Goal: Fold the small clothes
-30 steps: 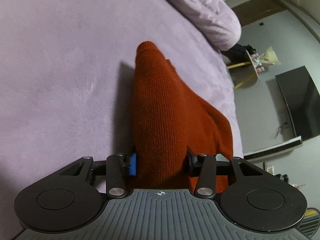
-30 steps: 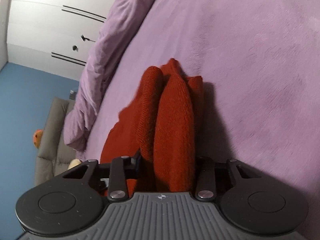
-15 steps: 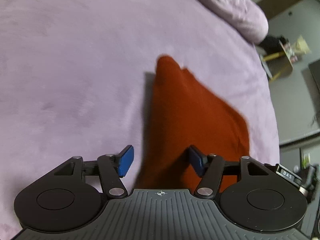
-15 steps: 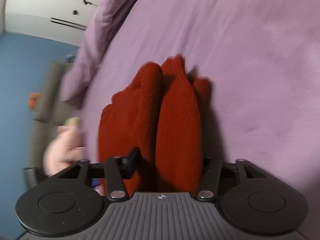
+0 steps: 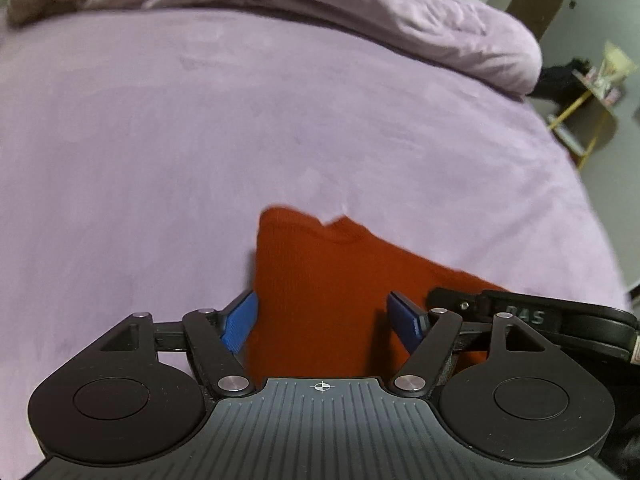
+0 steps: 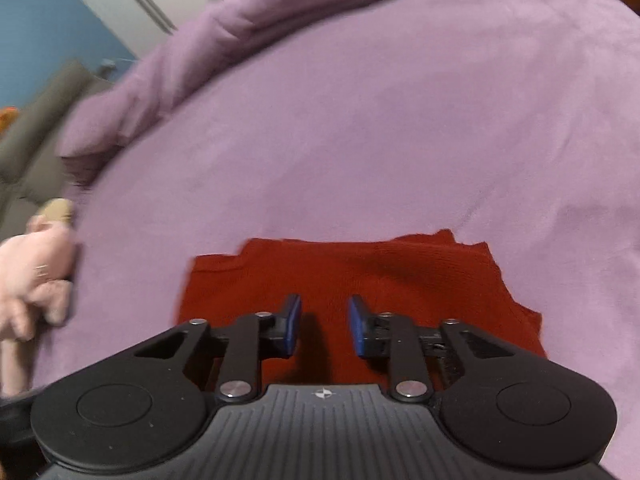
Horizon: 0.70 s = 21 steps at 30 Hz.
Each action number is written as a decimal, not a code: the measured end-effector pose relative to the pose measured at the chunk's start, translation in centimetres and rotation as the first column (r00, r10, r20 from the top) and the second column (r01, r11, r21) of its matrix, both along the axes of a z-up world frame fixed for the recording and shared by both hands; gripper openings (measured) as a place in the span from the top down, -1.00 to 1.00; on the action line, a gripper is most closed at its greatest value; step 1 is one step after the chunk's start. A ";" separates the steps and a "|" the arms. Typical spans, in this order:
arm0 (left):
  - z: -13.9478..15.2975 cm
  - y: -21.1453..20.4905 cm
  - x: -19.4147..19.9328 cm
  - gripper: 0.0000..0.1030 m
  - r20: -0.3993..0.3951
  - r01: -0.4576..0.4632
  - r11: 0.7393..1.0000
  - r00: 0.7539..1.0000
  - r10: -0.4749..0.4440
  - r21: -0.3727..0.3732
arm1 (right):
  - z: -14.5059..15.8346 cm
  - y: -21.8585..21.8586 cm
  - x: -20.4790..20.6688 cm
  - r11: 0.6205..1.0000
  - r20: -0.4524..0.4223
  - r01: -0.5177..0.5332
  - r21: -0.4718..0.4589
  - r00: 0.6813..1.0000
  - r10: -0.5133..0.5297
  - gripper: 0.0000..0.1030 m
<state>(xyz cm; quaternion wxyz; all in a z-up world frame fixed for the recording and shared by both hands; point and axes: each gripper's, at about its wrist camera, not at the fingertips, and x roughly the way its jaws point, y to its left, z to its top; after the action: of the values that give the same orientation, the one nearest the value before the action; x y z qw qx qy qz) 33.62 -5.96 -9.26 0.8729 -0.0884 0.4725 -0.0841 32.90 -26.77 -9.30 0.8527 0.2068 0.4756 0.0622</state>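
A rust-red knit garment lies folded flat on the purple bedspread. My left gripper hovers over its near edge. Its jaws are opening, the blue pads stand wide apart, and they press on nothing. In the right wrist view the same red garment forms a flat rectangle. My right gripper hangs above its middle. Its jaws are closing with a narrow gap left, and no cloth is between the pads. The black body of the right gripper shows at the right of the left wrist view.
A rumpled purple duvet is heaped along the far side of the bed. A yellow-framed side table stands past the right edge. At the left bed edge is a blurred pink shape, a hand or soft toy. A grey couch is behind it.
Both grippers have let go of the bunched red garment, which now lies flat. Both have pulled back and risen. The left jaws widened; the right jaws opened, then narrowed.
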 end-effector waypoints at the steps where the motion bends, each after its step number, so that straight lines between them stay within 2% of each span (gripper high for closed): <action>1: -0.5 -0.5 0.5 -0.49 0.003 0.009 0.999 1.000 -0.009 0.043 | -0.7 0.3 0.2 1.000 -0.009 0.007 -0.029 1.000 -0.007 0.69; 2: -1.1 -0.7 0.9 -0.51 0.005 0.021 0.997 1.000 -0.022 0.071 | -1.3 0.4 0.9 0.998 -0.020 0.022 -0.051 1.000 -0.023 0.72; 3: -2.0 -1.1 1.7 -0.62 -0.002 0.033 0.996 0.999 -0.033 0.086 | -1.8 0.2 1.5 0.998 -0.020 0.040 -0.054 0.999 -0.041 0.74; 4: -2.8 -1.1 2.3 -0.73 -0.016 0.028 0.996 1.000 -0.026 0.083 | -2.1 0.0 1.9 0.998 -0.012 0.049 -0.051 0.999 -0.049 0.81; 7: -4.2 -1.1 4.0 -0.86 -0.032 -0.006 0.999 0.999 0.008 0.048 | -2.9 -0.7 2.8 0.996 0.002 0.066 -0.054 0.998 -0.065 0.85; 11: -5.2 -1.6 4.9 -0.95 -0.019 0.001 0.997 1.000 0.000 0.075 | -4.4 -0.3 3.1 0.993 0.085 0.062 -0.096 0.995 -0.054 0.86; 14: -5.3 -1.2 4.9 -0.97 -0.019 -0.014 0.999 1.000 0.015 0.052 | -5.0 0.0 3.0 0.991 0.136 0.084 -0.102 0.988 -0.070 0.86; 18: -3.9 -0.1 2.6 -0.91 -0.004 -0.026 0.999 1.000 0.026 0.022 | -3.8 -0.7 1.7 0.995 0.146 0.073 -0.072 0.987 -0.062 0.84; 20: -2.9 1.3 -0.5 -0.86 0.016 -0.010 0.999 1.000 0.010 -0.041 | -2.3 -1.0 -0.4 0.997 0.160 0.055 -0.055 0.986 -0.046 0.73; 21: -2.7 2.1 -2.2 -0.86 0.044 -0.006 0.997 0.999 0.010 -0.071 | -1.5 -1.2 -2.0 0.999 0.168 0.017 -0.040 0.986 -0.010 0.59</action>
<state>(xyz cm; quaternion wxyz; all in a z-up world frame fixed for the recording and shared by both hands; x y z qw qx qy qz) 31.47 -3.86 -11.98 0.8797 -0.1195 0.4494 -0.0993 30.85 -27.94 -10.80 0.8943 0.1863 0.4017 0.0637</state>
